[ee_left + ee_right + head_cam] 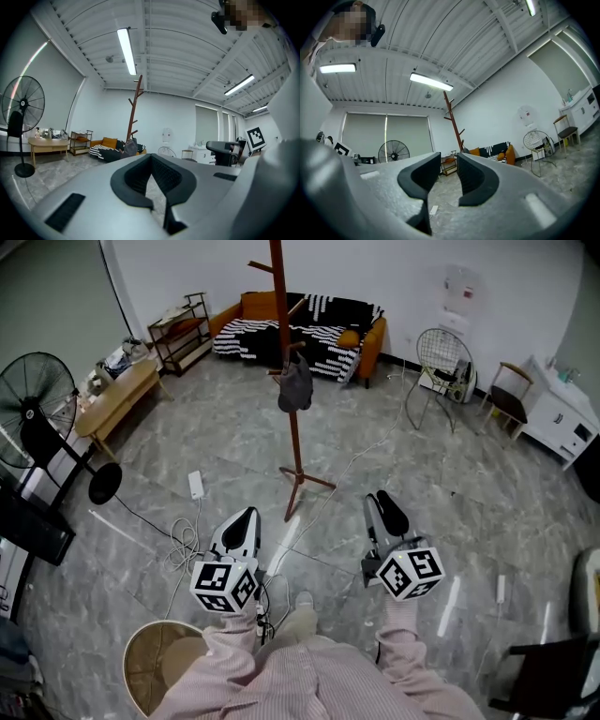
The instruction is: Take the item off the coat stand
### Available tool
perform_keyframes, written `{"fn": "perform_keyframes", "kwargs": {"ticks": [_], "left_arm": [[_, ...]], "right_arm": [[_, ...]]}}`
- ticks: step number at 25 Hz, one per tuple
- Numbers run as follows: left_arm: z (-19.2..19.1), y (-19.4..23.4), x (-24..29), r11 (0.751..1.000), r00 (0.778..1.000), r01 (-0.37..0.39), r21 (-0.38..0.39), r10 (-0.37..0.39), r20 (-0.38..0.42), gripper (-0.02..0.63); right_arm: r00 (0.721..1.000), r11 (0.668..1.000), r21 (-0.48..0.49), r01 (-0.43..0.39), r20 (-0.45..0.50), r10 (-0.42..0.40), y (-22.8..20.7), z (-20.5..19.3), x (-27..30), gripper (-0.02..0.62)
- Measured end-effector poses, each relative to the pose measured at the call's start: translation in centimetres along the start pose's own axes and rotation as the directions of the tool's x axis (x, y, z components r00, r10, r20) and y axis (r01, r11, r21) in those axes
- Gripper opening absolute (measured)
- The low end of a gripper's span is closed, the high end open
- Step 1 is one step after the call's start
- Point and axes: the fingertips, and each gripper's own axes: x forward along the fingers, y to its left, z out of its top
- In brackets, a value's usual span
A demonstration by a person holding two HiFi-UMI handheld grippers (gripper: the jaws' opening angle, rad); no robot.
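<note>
Left gripper point(246, 516) closed, right gripper point(385, 500) parted.

Top of coat stand point(296, 442) beyond head view's edge; dark hanging item point(295, 390) indistinct.

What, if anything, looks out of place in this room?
Loose white cables lie tangled across the floor near the coat stand, with a power strip beside them, looking like a tripping risk. The grey item hangs normally on the stand.

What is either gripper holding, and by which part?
Nothing: left gripper is shut and empty, right gripper open and empty; the grey bag hangs on the coat stand.
</note>
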Motion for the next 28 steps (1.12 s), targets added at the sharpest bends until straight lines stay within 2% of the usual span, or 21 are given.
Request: {"fn": "perform_keyframes", "kwargs": {"ticks": [6, 14, 28], "left_arm": [[0.8, 2.0, 6.6, 1.0, 1.0, 0.02, 0.002, -0.02, -0.008, 0.002], [1.5, 5.7, 13.5, 1.0, 1.0, 0.024, -0.01, -0.025, -0.01, 0.002], [2.7, 9.7, 20.5, 1.0, 1.0, 0.024, -0.008, -0.024, 0.001, 0.002]], "right_arm": [[1.0, 1.0, 0.016, 0.005, -0.007, -0.005, -3.2, -0.3, 5.9, 0.112], [1.0, 1.0, 0.016, -0.015, -0.023, 0.015, -5.3, -0.9, 13.4, 0.141], [0.998, 0.998, 0.015, -0.056, -0.041, 0.057, -7.5, -1.7, 22.7, 0.181]]}}
